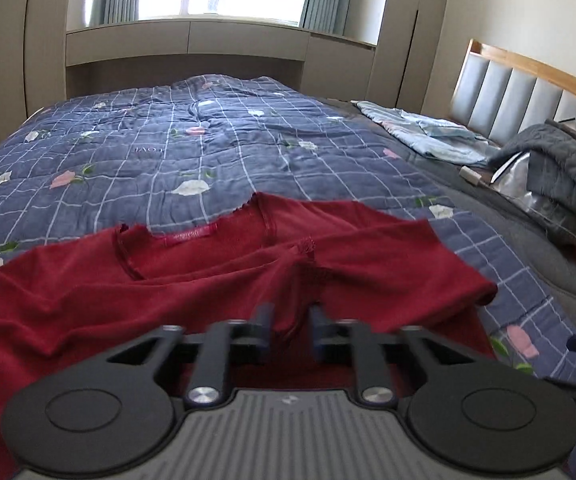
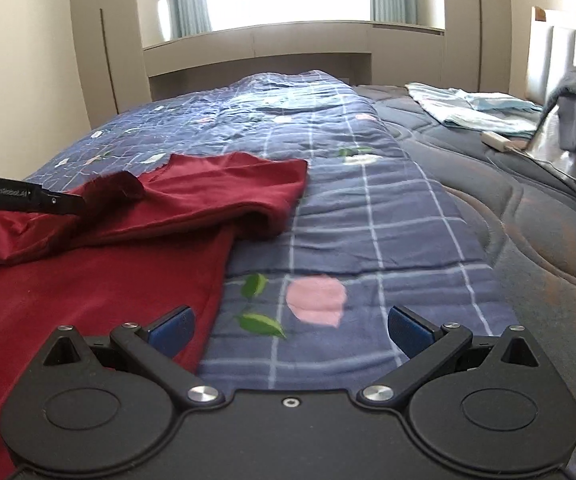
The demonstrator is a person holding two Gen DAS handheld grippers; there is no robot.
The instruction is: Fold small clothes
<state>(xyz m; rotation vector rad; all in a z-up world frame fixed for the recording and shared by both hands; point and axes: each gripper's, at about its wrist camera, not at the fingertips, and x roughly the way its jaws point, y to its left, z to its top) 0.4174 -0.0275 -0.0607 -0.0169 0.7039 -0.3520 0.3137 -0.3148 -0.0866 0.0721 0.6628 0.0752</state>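
Observation:
A dark red long-sleeved top [image 1: 192, 280] lies spread on the blue checked quilt [image 1: 208, 148], neckline and label facing up. One sleeve is folded across the body. In the left wrist view my left gripper [image 1: 291, 322] hovers low over the top with its jaws partly apart. A raised fold of the red sleeve stands between the fingers, and the pads do not press on it. From the right wrist view that gripper [image 2: 80, 204] comes in from the left edge at the sleeve cuff [image 2: 124, 186]. My right gripper [image 2: 291, 332] is open wide over the quilt beside the top's [image 2: 100, 280] right edge, holding nothing.
A light blue folded cloth [image 1: 427, 132], a white charger [image 1: 471, 174] and a grey quilted bundle [image 1: 559, 160] lie toward the padded headboard [image 1: 527, 92] on the right. Built-in cabinets [image 1: 188, 44] and a window stand beyond the bed's far side.

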